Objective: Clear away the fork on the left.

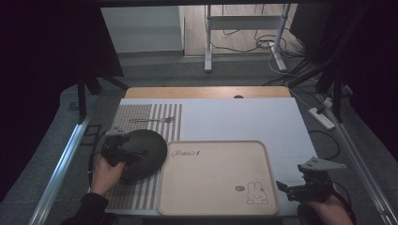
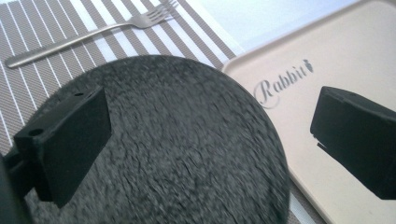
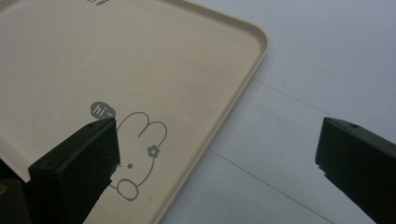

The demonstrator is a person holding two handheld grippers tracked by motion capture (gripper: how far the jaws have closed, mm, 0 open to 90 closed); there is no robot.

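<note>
High view shows the left gripper [image 1: 118, 149] hovering over a dark round plate [image 1: 145, 152] at the lower left of the frame, where the plate lies on a striped placemat [image 1: 141, 115] with its right edge just beside a beige tray [image 1: 216, 161]. In the left gripper view the jaws stand wide apart, one over the plate's [image 2: 187, 149] left part and the other over the tray [image 2: 355, 56], and they grip nothing. A fork [image 2: 93, 32] lies on the placemat [image 2: 28, 88] at the upper left of that view, apart from the plate. At the lower right of the high view the right gripper [image 1: 293, 189] waits near the tray's right edge; the right gripper view shows its jaws spread too, astride the tray's [image 3: 196, 74] rim beside a printed rabbit [image 3: 137, 154], with the white table cover [image 3: 317, 60] beyond. The step in hand looks like the approach to grasping the plate, probably to move it onto the tray. The next move likely calls for lowering the left jaws onto the plate's rim and closing on it firmly, since a flat plate offers little to catch.
</note>
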